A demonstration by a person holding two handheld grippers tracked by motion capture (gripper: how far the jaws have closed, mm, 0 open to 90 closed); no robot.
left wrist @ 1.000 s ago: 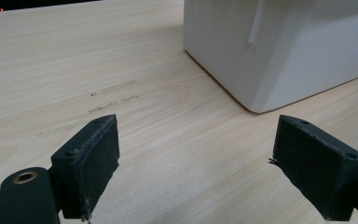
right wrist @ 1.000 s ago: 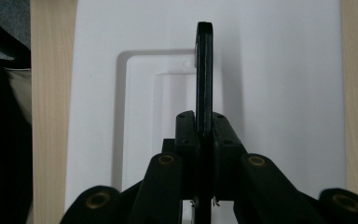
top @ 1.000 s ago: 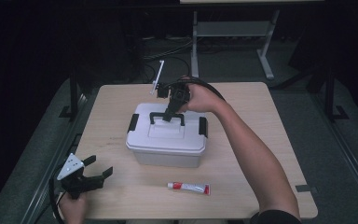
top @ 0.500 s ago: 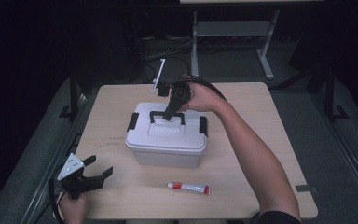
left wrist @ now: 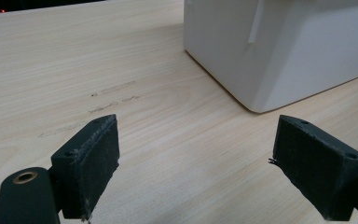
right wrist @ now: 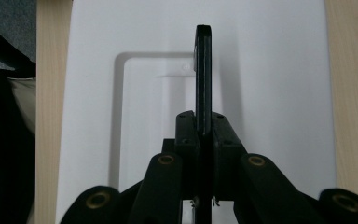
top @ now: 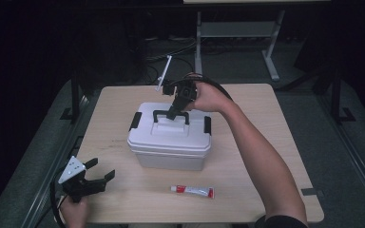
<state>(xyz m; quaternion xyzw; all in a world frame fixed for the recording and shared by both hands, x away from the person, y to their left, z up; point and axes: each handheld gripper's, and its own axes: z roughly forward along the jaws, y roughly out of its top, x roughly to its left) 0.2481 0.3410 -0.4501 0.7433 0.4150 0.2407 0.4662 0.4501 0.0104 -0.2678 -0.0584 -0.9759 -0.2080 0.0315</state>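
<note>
— Two jaws pinch the black handle (right wrist: pixel 203 70) in the right gripper view: the right gripper (right wrist: pixel 203 123) is clamped flat on it, pads on either side, and the handle stands up edge-on from the white box lid (right wrist: pixel 270 93) below. What does the high view add?

— From above, the right gripper (top: pixel 175 112) comes in from the far side of the box (top: pixel 168 140), tilted down, and the handle (top: pixel 170 115) is raised off the lid's recess. It also shows two black latches, one at each end of the lid (top: pixel 135 121), which the gripper's own camera leaves out of frame.

— And the left gripper?

— Its own view has the jaws wide apart with nothing between them, the left gripper (left wrist: pixel 196 158) low over the wooden table (left wrist: pixel 74 60), looking at a lower corner of the box (left wrist: pixel 279 51) a little way ahead. In the high view the left gripper (top: pixel 97 176) sits at the near left corner of the table (top: pixel 261 123), well apart from the box, with its grey plate on top.

— Anything else on the table?

— Only the high view catches it: a small white tube with a red end (top: pixel 192 191), lying flat near the front edge, just in front of the box and touching neither gripper
</note>
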